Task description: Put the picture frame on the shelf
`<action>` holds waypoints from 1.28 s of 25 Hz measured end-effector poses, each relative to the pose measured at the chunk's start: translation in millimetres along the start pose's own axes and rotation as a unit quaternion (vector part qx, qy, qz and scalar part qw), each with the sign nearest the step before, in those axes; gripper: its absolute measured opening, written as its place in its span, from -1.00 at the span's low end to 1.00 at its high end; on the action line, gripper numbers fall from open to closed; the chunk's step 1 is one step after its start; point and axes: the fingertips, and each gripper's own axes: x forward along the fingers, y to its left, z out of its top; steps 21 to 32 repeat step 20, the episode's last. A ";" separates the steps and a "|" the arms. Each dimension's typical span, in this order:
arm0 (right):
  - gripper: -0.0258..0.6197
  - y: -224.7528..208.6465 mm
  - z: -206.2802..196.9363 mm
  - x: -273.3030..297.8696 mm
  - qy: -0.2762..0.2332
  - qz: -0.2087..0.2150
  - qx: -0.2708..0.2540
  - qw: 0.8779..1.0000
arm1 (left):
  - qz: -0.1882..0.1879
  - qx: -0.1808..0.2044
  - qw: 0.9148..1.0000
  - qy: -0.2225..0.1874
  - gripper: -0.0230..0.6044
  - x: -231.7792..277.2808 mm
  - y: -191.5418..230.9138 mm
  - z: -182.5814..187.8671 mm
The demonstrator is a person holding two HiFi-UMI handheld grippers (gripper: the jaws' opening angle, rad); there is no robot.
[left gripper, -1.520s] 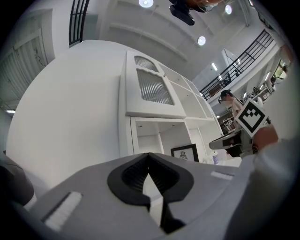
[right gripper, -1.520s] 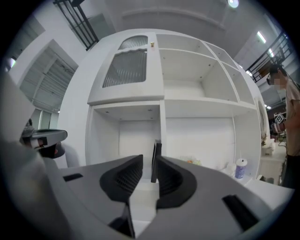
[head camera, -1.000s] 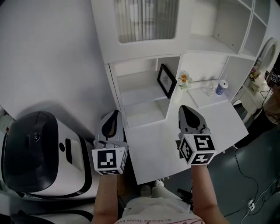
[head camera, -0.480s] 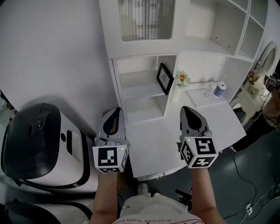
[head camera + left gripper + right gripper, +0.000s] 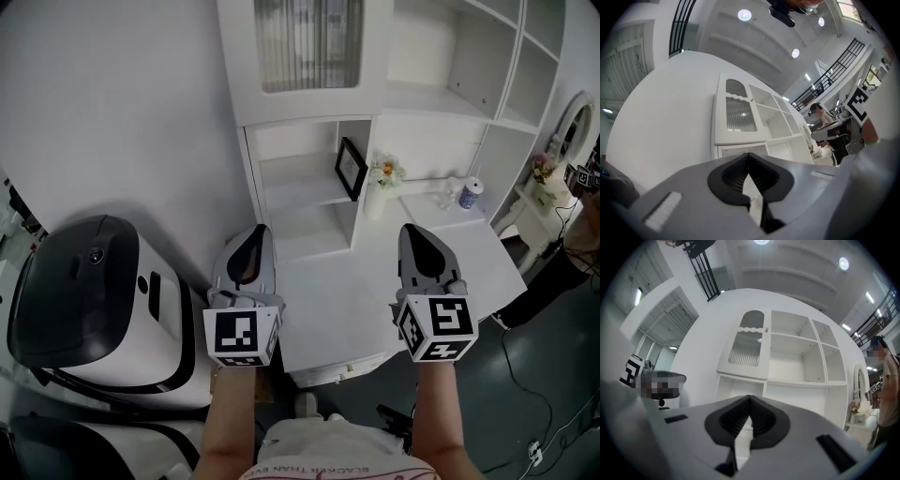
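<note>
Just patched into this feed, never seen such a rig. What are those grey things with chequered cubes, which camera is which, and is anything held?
No robot: a person holds a gripper in each hand, and the marker cubes belong to them. The large picture is from a camera on the person's head, looking down at the left gripper and right gripper near a white desk. The other two pictures look along each gripper's jaws: both are shut, holding nothing. The picture frame stands in a compartment of the white shelf unit, with a vase of flowers just right of it. A small bottle stands further right.
</note>
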 end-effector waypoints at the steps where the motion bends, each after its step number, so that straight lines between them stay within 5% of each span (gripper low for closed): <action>1: -0.90 -1.6 1.9 -2.3 -0.003 -0.002 -0.001 1.000 | 0.000 0.000 1.000 -0.001 -0.90 -0.1 -1.1 1.5; 32: -0.90 -16.0 7.1 -18.0 -0.017 -0.004 -0.012 1.000 | -0.019 0.005 1.000 -0.016 -0.90 4.7 -8.5 14.9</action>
